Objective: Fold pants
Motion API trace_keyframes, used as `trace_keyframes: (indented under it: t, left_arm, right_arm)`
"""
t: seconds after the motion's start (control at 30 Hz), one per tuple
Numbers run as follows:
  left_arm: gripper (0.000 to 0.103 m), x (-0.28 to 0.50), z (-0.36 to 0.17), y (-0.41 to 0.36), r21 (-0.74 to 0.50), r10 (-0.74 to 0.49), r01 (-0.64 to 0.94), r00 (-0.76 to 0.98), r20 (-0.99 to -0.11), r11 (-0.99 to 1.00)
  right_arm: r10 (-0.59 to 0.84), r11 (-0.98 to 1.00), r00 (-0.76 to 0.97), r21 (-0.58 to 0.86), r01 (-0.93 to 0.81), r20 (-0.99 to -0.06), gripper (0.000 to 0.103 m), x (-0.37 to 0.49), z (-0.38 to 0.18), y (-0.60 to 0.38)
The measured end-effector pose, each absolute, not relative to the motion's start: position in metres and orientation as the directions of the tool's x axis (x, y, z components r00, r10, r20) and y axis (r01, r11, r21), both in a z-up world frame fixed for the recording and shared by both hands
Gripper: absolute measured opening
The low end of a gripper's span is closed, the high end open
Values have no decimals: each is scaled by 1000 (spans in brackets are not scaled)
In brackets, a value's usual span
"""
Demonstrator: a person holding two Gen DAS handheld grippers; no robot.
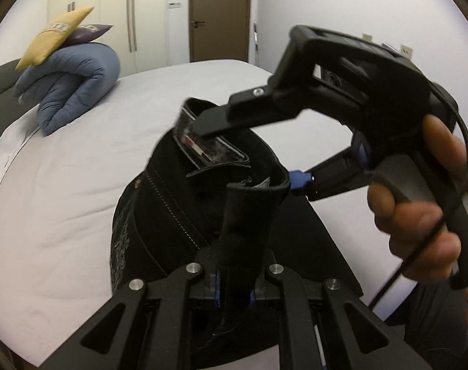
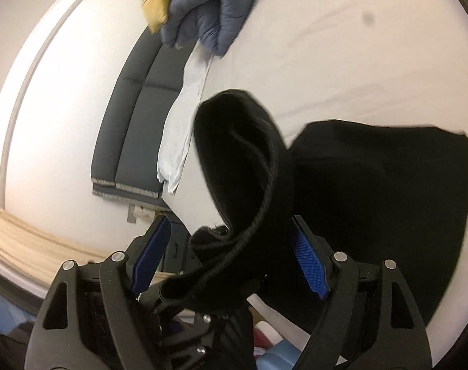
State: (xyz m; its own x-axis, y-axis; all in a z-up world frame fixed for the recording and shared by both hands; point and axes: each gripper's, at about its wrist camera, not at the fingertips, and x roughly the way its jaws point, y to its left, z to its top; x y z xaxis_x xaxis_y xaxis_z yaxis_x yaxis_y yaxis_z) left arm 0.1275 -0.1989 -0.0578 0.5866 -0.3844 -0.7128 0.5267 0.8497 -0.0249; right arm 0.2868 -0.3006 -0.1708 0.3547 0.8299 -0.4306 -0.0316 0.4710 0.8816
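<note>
The black pants (image 1: 172, 215) hang lifted at the waist, and the rest of them (image 2: 388, 185) lies on the white bed. My left gripper (image 1: 246, 215) is shut on a fold of the waistband, which covers its fingertips. A hand holds my right gripper (image 1: 252, 154) across the waistband from the right. One finger reaches into the waist opening and the blue-padded one stays outside. In the right wrist view the right gripper (image 2: 231, 219) stands open. The waistband runs between the blue pads (image 2: 311, 265) without being pressed.
A rolled blue duvet (image 1: 76, 83) with a yellow pillow (image 1: 55, 37) on it sits at the head of the bed (image 1: 64, 169). A dark headboard (image 2: 132, 123) stands behind it. A brown door (image 1: 220, 15) and white wardrobes are beyond the bed.
</note>
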Motion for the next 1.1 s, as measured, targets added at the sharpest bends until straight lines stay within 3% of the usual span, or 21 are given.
trace_keyframes:
  t: [0.2,0.23,0.27,0.33,0.4,0.73,0.83,0.9,1.0,1.1]
  left_arm:
    - [12,113,-72,-238,160,-313,579,629,-712,799]
    - [12,110,-75,-244,192,-307,591,636,-708,783]
    - [12,105,-78,-247,206,-305,600,636,-709,773]
    - [12,97,-84,-250,226,-308,621,631,-711,751]
    - [12,93,-90,-260,242,-316,647,621,-717,723]
    - [15,102,-128,-279,248,-322,718,555,-767,650]
    - [24,115,-138,-275,169,-341,733,491,-801,659]
    - [48,122,-127,-265,122,-367,730,472,-801,673]
    - [75,129,-96,-233,-5,-452,706,448,-771,708]
    - [84,137,-73,-203,-47,-486,683,468,-738,729]
  right_arm:
    - [727,612,361,790,48,-585,77,289,-199,-317]
    - [719,619,372,784,43,-588,69,289,-200,-318]
    - [713,626,385,779,26,-586,50,289,-200,-323]
    - [685,659,387,751,33,-618,26,288,-206,-328]
    - [654,691,398,722,33,-643,17,283,-211,-336]
    - [660,636,452,766,89,-601,15,262,-277,-381]
    - [706,560,444,819,126,-552,18,259,-308,-391]
    - [723,518,452,843,144,-522,24,254,-311,-399]
    - [674,554,489,817,161,-554,30,241,-300,-409]
    - [573,642,500,735,218,-649,32,223,-283,-424]
